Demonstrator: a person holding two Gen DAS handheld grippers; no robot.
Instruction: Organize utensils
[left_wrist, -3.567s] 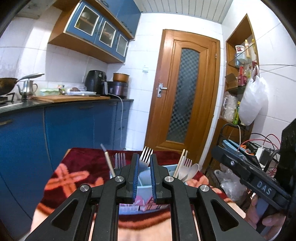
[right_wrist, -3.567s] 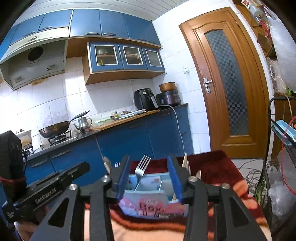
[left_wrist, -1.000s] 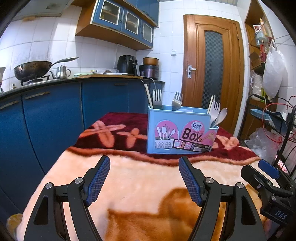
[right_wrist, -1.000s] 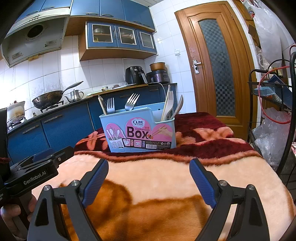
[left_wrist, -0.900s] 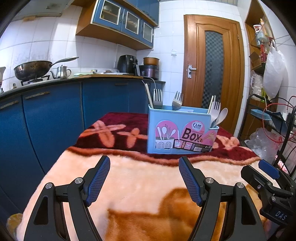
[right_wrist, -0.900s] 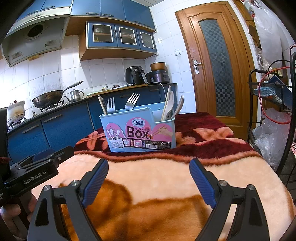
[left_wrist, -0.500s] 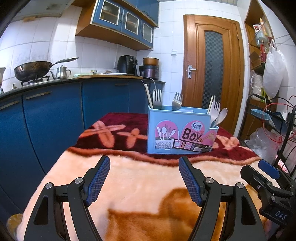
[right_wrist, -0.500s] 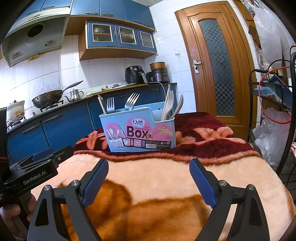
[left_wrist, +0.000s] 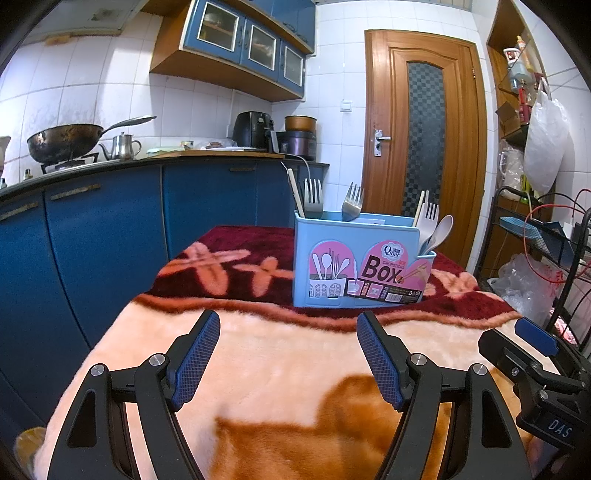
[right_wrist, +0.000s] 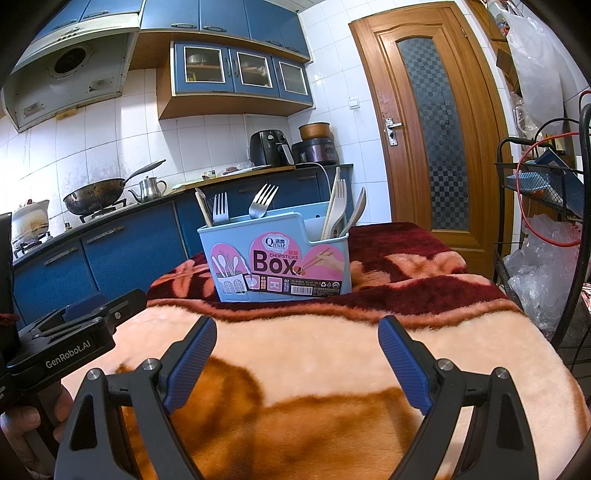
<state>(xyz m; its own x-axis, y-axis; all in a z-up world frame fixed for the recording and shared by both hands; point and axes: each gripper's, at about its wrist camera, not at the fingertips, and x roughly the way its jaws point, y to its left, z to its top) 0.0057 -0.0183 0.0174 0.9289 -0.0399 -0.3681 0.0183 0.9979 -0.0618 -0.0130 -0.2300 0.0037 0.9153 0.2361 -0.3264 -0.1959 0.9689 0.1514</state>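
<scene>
A light blue utensil box (left_wrist: 360, 266) with pink "Box" labels stands on the blanket-covered table (left_wrist: 280, 354), also in the right wrist view (right_wrist: 280, 258). It holds metal forks (left_wrist: 351, 201), a pale fork and spoon (left_wrist: 436, 229) and chopsticks (left_wrist: 296, 192). My left gripper (left_wrist: 288, 332) is open and empty, low over the table in front of the box. My right gripper (right_wrist: 295, 336) is open and empty, beside it and well short of the box.
A blue kitchen counter (left_wrist: 110, 177) with a wok (left_wrist: 62, 142) and kettle runs along the left. A wooden door (left_wrist: 421, 140) is behind the table. A wire rack (right_wrist: 546, 206) with cables and plastic bags stands at the right.
Since 3.6 s ago both grippers have pulled back from the box and opened; the fork the left one gripped now stands in the box. Over the last second nothing has moved.
</scene>
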